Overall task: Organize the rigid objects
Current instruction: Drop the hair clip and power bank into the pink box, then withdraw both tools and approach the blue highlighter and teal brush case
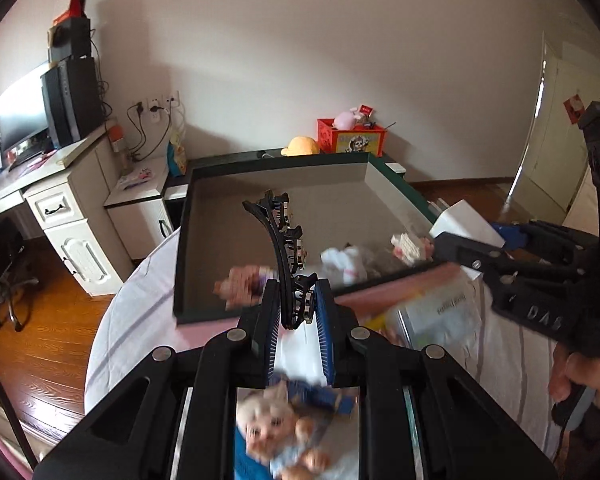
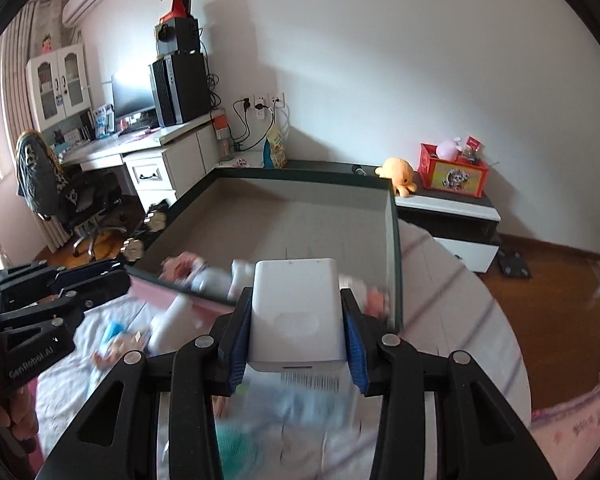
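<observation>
Gripping a black hair claw clip [image 1: 286,256], the left gripper [image 1: 297,312] pinches its lower end between blue pads; the clip arcs up over the dark-rimmed tray [image 1: 182,248]. Left wrist view alone shows a doll [image 1: 280,432] blurred under the fingers, and the right gripper's side [image 1: 468,254] with a white corner. Right wrist view: right gripper [image 2: 296,340] clamped on a white rounded box [image 2: 296,312], held above the tray's near edge [image 2: 396,264]. Blurred small toys [image 2: 188,270] lie inside the tray. Only here: yellow octopus plush [image 2: 398,172] and red toy crate [image 2: 452,174] fully visible on a low cabinet.
</observation>
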Demonstrator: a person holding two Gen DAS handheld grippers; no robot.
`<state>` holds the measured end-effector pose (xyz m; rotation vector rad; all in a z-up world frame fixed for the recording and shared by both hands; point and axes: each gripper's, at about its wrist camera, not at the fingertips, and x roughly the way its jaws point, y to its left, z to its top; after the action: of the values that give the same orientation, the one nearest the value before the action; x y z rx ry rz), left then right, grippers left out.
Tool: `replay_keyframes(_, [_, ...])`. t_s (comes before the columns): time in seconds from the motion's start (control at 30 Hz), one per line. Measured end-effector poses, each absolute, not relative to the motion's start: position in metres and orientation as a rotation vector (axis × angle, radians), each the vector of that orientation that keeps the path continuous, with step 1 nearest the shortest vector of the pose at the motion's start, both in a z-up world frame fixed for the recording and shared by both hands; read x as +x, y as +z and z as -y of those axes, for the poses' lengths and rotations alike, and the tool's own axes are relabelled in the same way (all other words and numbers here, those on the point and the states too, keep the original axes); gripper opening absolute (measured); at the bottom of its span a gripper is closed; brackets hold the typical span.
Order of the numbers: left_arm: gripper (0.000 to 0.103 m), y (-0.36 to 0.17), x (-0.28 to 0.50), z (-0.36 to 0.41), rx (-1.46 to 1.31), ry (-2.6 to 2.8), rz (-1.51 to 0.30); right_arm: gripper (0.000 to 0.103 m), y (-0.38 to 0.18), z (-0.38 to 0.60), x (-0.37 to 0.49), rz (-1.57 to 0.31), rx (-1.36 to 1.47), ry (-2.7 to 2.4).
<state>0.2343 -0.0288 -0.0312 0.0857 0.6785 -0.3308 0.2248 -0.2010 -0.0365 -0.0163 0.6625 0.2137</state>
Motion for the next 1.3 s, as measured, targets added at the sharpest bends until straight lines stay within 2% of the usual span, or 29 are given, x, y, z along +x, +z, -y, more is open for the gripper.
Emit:
replay_keyframes(0.2, [0.017, -0.046, 0.298, 0.042, 0.110, -0.292, -0.755, 0.042, -0.056, 0.196, 0.280, -0.716, -0.028, 0.199])
replay_keyframes(0.43, [0.019, -0.067, 0.319, 0.050, 0.121, -0.247, -0.812, 0.042, -0.081, 0.203, 0.306, -0.781, 0.008, 0.184])
replay_keyframes(0.47, [0.026, -0.068, 0.318, 0.050, 0.129, -0.237, -0.806, 0.042, -0.082, 0.205, 0.305, -0.775, 0.013, 0.180])
replay_keyframes(0.5, [0.041, -0.068, 0.316, 0.050, 0.134, -0.226, -0.802, 0.044, -0.081, 0.202, 0.303, -0.773, 0.015, 0.177])
replay_keyframes(0.53, [0.050, -0.067, 0.316, 0.050, 0.131, -0.219, -0.798, 0.053, -0.079, 0.203, 0.301, -0.771, 0.015, 0.167])
replay_keyframes(0.57, [0.069, -0.064, 0.311, 0.048, 0.123, -0.216, -0.783, 0.060, -0.076, 0.203, 0.298, -0.761, 0.016, 0.159])
replay_keyframes(0.6, [0.082, -0.061, 0.307, 0.047, 0.120, -0.209, -0.767, 0.075, -0.072, 0.204, 0.293, -0.736, 0.020, 0.158])
replay_keyframes(0.63, [0.082, -0.056, 0.300, 0.045, 0.118, -0.199, -0.742, 0.082, -0.065, 0.206, 0.287, -0.708, 0.029, 0.157])
replay_keyframes(0.73, [0.087, -0.038, 0.273, 0.039, 0.099, -0.168, -0.669, 0.083, -0.048, 0.209, 0.267, -0.650, 0.048, 0.153])
replay_keyframes(0.8, [0.094, -0.027, 0.256, 0.033, 0.088, -0.144, -0.634, 0.084, -0.035, 0.207, 0.245, -0.610, 0.041, 0.137])
replay_keyframes(0.97, [0.103, -0.001, 0.198, 0.020, 0.052, -0.107, -0.532, 0.092, -0.010, 0.204, 0.192, -0.522, 0.025, 0.119])
replay_keyframes(1.0, [0.103, 0.003, 0.185, 0.018, 0.048, -0.100, -0.514, 0.092, -0.007, 0.204, 0.180, -0.506, 0.025, 0.117])
replay_keyframes(1.07, [0.103, 0.010, 0.157, 0.015, 0.044, -0.095, -0.481, 0.103, 0.002, 0.202, 0.155, -0.478, 0.029, 0.113])
replay_keyframes(1.3, [0.103, 0.022, 0.081, 0.009, 0.035, -0.063, -0.402, 0.103, 0.018, 0.194, 0.075, -0.397, 0.036, 0.093])
